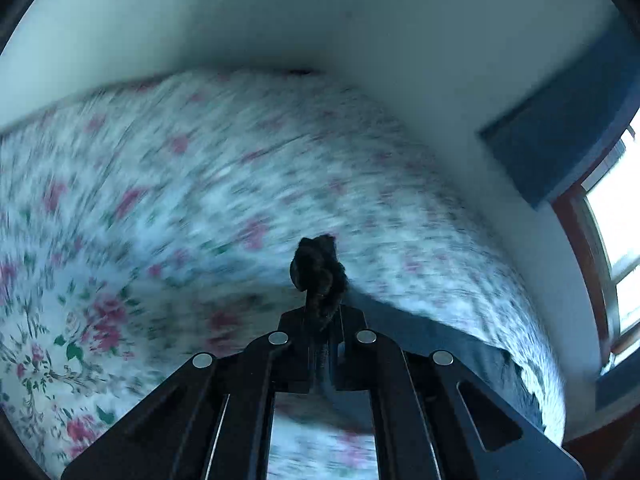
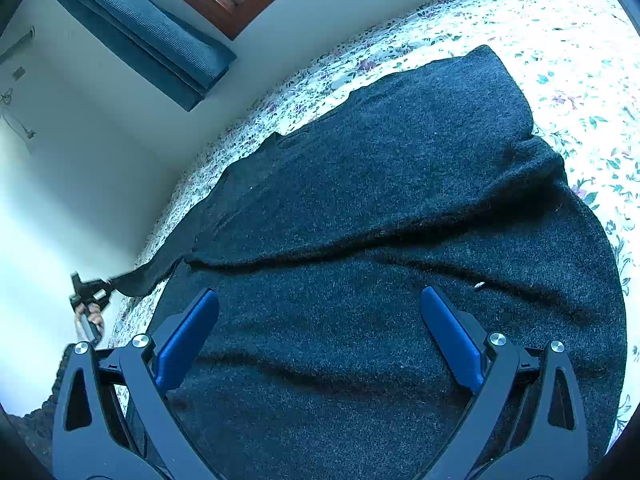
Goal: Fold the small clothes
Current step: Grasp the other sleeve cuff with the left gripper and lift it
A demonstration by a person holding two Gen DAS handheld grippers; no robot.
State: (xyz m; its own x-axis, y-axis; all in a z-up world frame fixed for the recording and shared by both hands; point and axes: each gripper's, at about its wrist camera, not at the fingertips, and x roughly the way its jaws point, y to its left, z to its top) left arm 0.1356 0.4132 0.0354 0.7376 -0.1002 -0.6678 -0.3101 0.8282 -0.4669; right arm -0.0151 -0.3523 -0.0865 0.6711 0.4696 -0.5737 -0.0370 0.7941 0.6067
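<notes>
A dark knitted sweater (image 2: 400,208) lies spread on the floral bedspread (image 2: 560,40). The left hand-held gripper (image 1: 318,304) is clenched on a bunched sleeve end (image 1: 318,268), drawn out to the garment's far left. The right hand-held gripper (image 2: 320,320) hangs released directly over the sweater's body, nearer to it. The sweater's long axis runs across the right gripper's fingers, from the sleeve towards the far right.

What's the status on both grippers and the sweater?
Left gripper shut on a sweater corner. Right gripper open over the sweater, spread on the floral bedspread. Nothing in the way.
</notes>
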